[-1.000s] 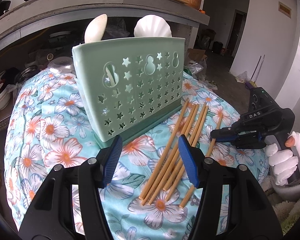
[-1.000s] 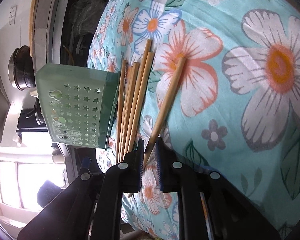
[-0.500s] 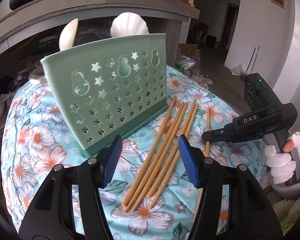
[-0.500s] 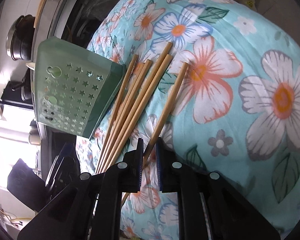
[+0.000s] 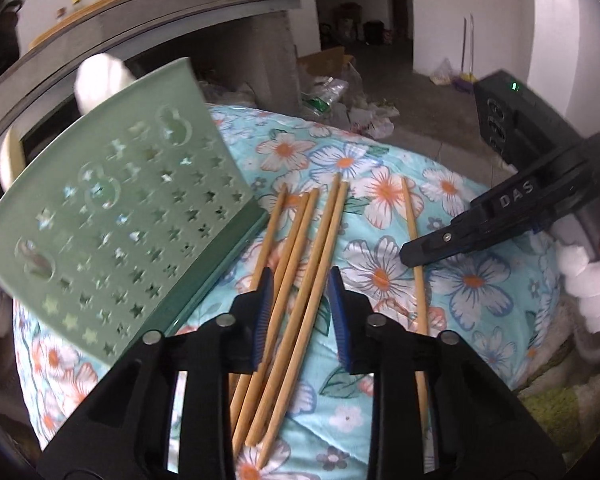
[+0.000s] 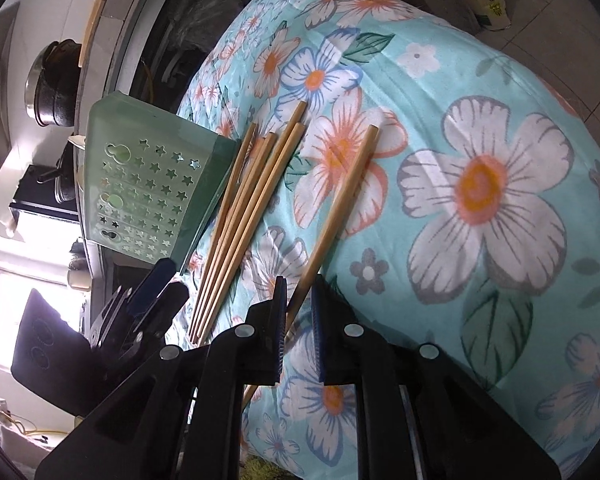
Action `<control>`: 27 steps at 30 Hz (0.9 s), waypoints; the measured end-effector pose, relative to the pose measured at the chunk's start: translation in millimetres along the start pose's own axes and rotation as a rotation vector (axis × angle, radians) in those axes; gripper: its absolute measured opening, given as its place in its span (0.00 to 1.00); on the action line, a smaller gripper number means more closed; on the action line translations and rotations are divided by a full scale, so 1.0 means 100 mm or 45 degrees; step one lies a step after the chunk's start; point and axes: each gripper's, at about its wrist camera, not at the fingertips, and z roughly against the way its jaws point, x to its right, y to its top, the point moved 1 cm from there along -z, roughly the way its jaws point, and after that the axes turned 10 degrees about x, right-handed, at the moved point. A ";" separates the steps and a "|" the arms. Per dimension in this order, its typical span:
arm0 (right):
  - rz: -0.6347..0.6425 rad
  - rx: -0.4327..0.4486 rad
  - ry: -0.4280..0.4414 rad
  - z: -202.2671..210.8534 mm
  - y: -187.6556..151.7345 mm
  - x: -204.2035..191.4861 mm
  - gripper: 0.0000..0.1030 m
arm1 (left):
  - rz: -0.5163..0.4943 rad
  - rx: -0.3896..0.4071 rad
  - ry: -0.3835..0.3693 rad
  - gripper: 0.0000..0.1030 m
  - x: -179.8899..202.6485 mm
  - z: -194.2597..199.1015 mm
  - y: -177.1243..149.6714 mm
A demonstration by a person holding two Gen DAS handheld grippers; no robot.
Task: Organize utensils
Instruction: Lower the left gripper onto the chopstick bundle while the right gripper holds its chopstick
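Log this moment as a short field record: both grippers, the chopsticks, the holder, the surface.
left gripper: open, jaws either side of the grouped sticks
right gripper: narrow gap, jaws around the lone stick; contact unclear
grouped bamboo chopsticks: four, lying side by side
lone bamboo chopstick: lying apart from the group
pale green star-perforated plastic holder: beside the group, white spoons inside
floral turquoise cloth: under everything

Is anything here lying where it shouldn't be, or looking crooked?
Yes. One chopstick lies apart from the bundle of chopsticks on the floral cloth. All are outside the green holder, which looks tilted, though that could be the fisheye lens.
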 end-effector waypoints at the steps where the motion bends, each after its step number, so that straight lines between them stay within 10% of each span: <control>1: -0.005 0.000 0.010 0.01 0.00 0.02 0.11 | -0.032 -0.011 0.003 0.20 0.03 -0.05 0.01; 27: -0.012 -0.018 0.126 0.05 0.02 0.17 0.10 | -0.297 -0.149 0.028 0.04 0.33 -0.56 0.05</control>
